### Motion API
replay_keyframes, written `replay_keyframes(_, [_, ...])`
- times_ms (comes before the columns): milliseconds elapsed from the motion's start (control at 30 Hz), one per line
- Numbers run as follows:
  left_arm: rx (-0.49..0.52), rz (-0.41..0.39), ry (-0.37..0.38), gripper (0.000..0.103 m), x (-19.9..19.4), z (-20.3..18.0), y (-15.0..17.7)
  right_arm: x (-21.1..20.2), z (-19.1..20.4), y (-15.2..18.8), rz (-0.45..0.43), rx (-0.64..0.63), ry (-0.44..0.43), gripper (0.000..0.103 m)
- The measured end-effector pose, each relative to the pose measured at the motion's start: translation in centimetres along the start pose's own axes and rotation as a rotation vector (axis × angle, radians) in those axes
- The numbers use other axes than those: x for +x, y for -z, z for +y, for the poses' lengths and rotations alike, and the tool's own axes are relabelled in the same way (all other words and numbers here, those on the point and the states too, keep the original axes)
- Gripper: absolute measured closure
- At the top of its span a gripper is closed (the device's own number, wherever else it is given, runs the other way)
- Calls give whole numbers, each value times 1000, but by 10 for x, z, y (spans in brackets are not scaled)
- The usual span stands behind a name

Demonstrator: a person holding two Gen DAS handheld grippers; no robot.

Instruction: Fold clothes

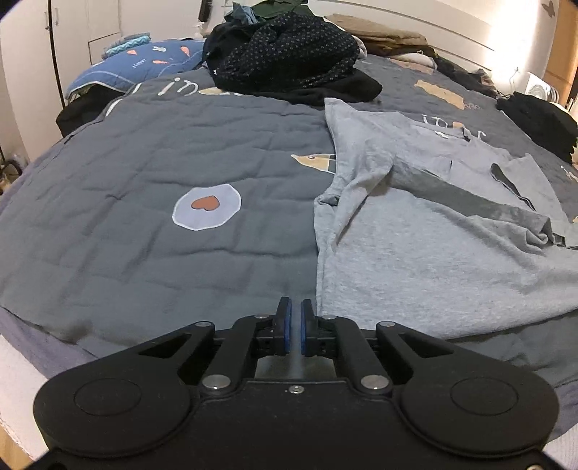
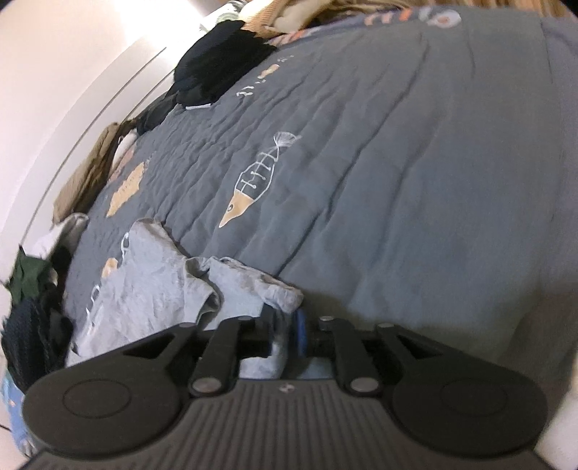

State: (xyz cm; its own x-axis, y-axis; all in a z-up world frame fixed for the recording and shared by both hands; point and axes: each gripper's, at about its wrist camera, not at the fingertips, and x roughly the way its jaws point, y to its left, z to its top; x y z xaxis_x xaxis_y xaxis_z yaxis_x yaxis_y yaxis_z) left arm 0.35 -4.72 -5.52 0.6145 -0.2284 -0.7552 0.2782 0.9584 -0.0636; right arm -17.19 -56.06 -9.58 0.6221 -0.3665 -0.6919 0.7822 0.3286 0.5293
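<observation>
Right hand-held gripper (image 2: 285, 325) pinching grey T-shirt (image 2: 151, 289), left hand-held gripper (image 1: 295, 325) pressed together, empty, above quilt (image 1: 144, 224)

White wall (image 2: 54, 90), perhaps wardrobe doors (image 1: 86, 32)

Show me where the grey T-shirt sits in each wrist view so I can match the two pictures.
Left wrist view: the grey T-shirt is spread over the right half, on the quilt.
Right wrist view: it lies bunched at lower left, and a fold of it runs between the fingers of the right gripper.
Shared landmark: the dark clothes pile, top centre in the left view, at the left edge in the right view.
</observation>
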Motion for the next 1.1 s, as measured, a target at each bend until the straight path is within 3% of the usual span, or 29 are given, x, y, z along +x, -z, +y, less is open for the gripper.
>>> replay_keyframes(167, [-10, -14, 29, 95, -1, -1, -2, -37, 6, -10, -134, -125, 45, 67])
replay_keyframes(300, [8, -6, 33, 92, 0, -6, -1, -65, 25, -11, -210, -284, -32, 63])
replay_keyframes(433, [21, -14, 38, 79, -2, -9, 0, -73, 51, 8, -121, -439, -199, 57])
replay_keyframes(633, [21, -25, 54, 78, -6, -9, 2, -68, 88, 50, 108, -562, -443, 56])
replay_keyframes(800, [13, -28, 67, 77, -6, -5, 3, -74, 116, 89, 128, -706, -452, 56])
replay_keyframes(1100, [-3, -17, 150, 66, -1, -4, 3, -80, 144, 136, 183, -860, -487, 56])
